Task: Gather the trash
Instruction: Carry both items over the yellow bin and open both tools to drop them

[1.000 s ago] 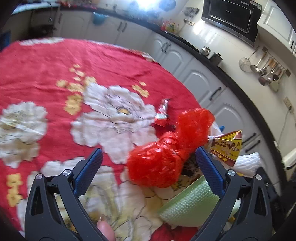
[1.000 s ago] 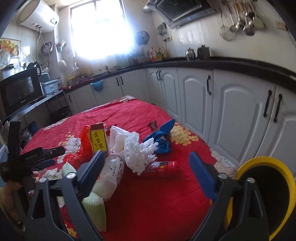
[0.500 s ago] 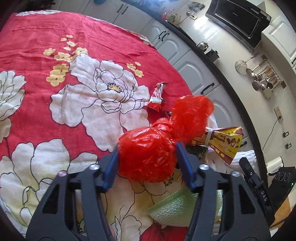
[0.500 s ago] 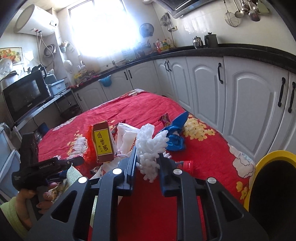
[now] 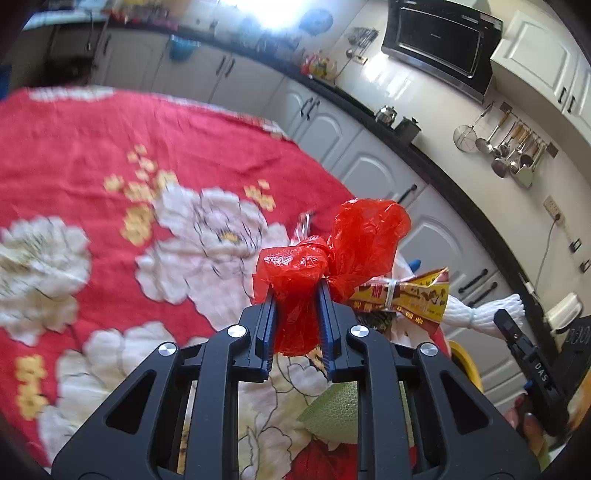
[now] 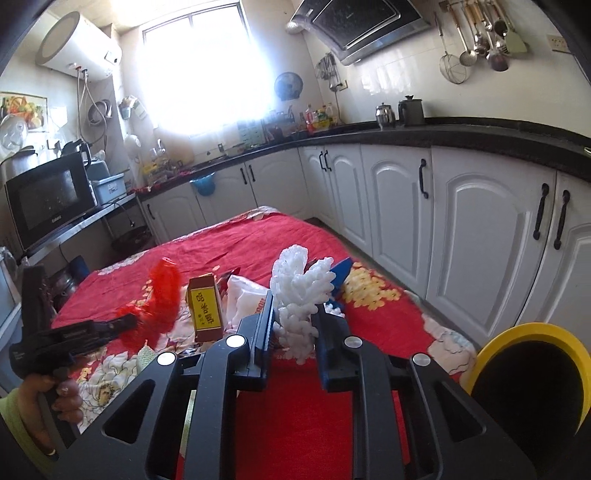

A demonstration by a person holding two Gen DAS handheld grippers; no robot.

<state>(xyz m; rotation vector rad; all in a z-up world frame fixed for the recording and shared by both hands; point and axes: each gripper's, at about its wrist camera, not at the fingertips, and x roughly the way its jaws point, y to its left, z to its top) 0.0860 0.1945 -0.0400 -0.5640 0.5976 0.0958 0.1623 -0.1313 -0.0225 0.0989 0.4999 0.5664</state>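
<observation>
Box: "调味品"; right claw: "DAS".

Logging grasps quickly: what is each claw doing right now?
Left claw: closed on the red plastic bag.
Right claw: closed on the white foam netting.

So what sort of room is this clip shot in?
A home kitchen, most likely: white cabinet doors under a black countertop, a slanted black range hood, and metal ladles hanging on the tiled wall.
</observation>
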